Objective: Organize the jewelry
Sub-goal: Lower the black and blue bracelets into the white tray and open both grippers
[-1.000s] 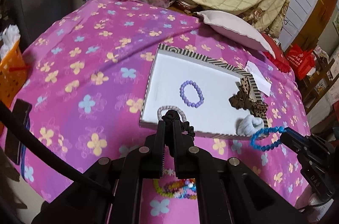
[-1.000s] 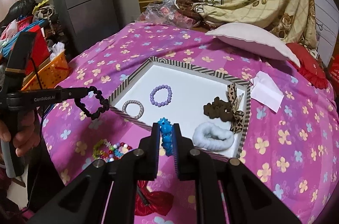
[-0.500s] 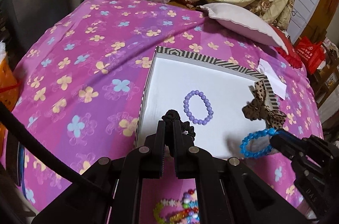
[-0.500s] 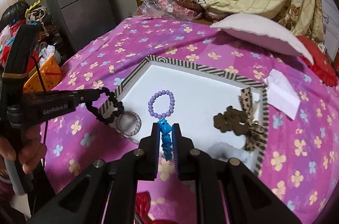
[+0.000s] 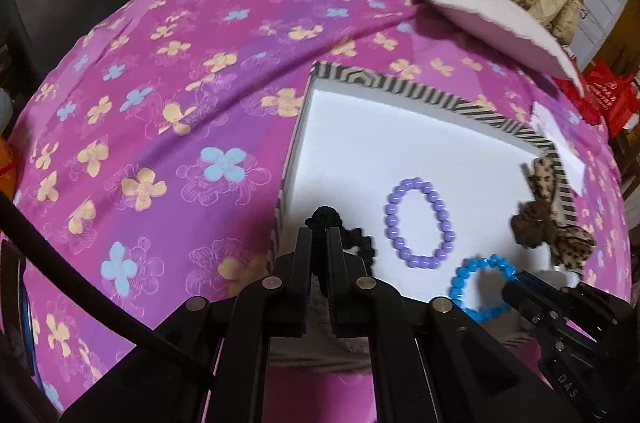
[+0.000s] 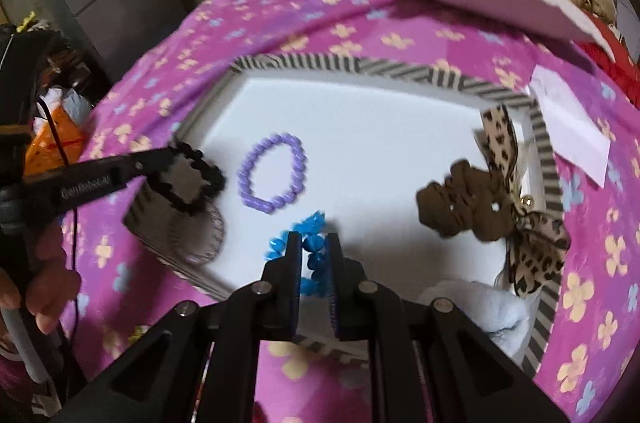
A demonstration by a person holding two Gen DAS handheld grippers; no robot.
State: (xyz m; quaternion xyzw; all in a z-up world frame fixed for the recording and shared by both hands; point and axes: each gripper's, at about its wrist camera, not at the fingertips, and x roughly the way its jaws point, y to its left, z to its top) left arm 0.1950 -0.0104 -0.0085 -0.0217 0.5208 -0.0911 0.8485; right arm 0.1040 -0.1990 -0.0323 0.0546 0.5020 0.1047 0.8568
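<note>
Tongs left (image 5: 320,243) and right (image 6: 314,251), clamped on black bracelet (image 5: 352,237) and blue bracelet (image 6: 308,243), could be snagged together over the tray (image 6: 400,71).

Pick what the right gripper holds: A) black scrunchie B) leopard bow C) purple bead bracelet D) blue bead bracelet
D: the right gripper is shut on the blue bead bracelet, while the purple bead bracelet lies loose on the tray and the black scrunchie hangs from the left gripper.
</note>
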